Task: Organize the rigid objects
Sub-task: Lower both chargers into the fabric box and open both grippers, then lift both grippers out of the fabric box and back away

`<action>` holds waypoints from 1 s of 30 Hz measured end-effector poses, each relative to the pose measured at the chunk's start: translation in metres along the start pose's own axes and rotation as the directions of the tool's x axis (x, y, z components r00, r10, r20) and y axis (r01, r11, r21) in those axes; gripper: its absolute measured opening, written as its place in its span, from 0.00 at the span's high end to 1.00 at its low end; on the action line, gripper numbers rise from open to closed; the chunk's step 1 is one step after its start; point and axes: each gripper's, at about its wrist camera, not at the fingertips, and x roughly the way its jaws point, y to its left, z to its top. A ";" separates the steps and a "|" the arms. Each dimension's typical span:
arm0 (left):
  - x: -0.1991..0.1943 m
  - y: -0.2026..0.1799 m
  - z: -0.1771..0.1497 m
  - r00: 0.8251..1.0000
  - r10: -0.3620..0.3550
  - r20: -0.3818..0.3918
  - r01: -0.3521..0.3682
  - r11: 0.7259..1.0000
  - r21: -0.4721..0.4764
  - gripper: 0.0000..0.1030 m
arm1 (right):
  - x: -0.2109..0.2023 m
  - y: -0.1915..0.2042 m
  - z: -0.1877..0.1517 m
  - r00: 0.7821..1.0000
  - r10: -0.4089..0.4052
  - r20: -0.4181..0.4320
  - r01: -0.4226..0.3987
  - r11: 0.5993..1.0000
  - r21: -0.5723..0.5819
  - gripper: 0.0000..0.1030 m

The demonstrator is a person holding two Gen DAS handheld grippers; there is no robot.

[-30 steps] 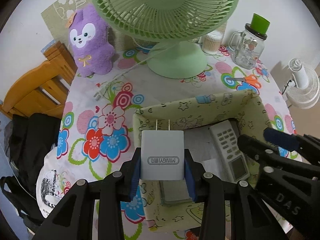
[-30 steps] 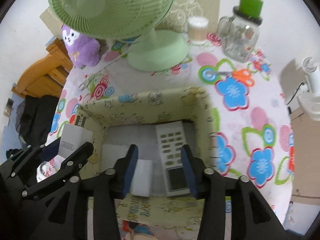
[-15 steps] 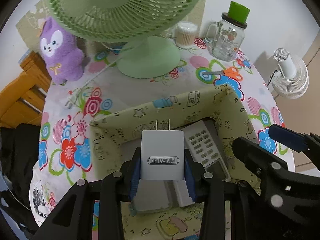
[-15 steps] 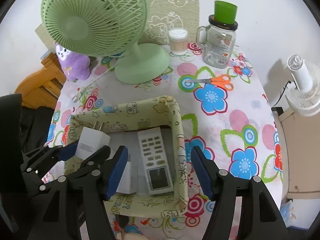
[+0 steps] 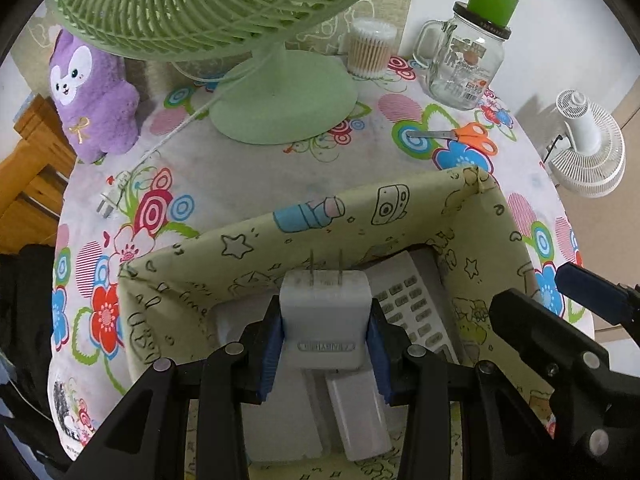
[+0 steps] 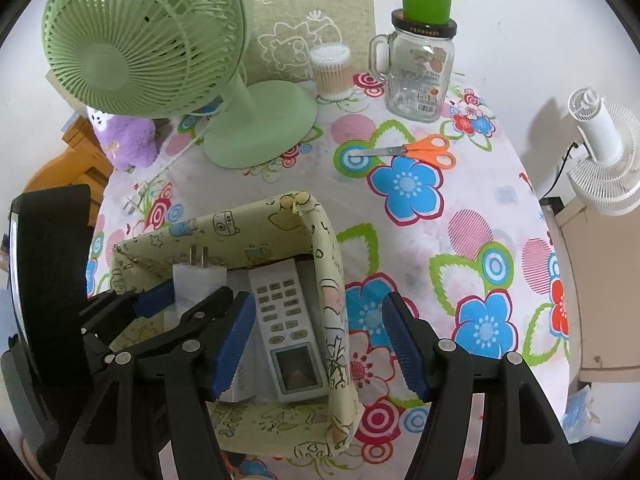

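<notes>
The left hand-held gripper [image 5: 325, 334] squeezes a white charger [image 5: 323, 312] by its two flat sides, with the two metal prongs pointing away. The charger hangs just over the inside of the yellow box [image 5: 360, 216], which sits on the near part of the desk [image 5: 248, 176]. In the box lie a gray remote [image 5: 412, 304] on the right and some white blocks [image 5: 356, 420] on the left.

I think the charger is small, light and hard. It does not bend, and its smooth plastic could slip, so holding the flat sides is a good way. The thin prongs could bend if they hit the bottom, so a soft set-down looks best.

The right hand-held gripper [image 6: 318, 344] holds nothing. Its jaws have just been opening, and they stand wide over the right wall of the box, with the remote under the left one.

A second ago the charger was over the near left edge of the box. Now it is farther in and lower, close above the white blocks. The right hand-held gripper was over the middle of the box, and now it is more to the right.

Far on the desk stand a green fan [image 5: 240, 20], a purple plush toy [image 5: 96, 96], a glass jar [image 5: 464, 64] and orange scissors [image 5: 464, 138].
</notes>
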 end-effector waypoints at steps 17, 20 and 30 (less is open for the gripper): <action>-0.026 -0.009 -0.007 0.999 0.000 0.045 -0.002 0.999 0.043 0.12 | -0.006 0.004 -0.003 1.000 0.004 -0.007 -0.004 1.000 0.010 0.32; -0.036 -0.008 -0.012 0.998 -0.001 0.058 -0.001 0.999 0.042 0.11 | -0.014 0.007 -0.007 1.000 0.000 0.007 0.000 1.000 0.008 0.32; -0.070 -0.005 -0.034 0.995 0.004 0.102 -0.008 0.999 0.037 0.09 | -0.041 0.019 -0.025 0.999 -0.002 0.049 0.002 1.000 -0.010 0.28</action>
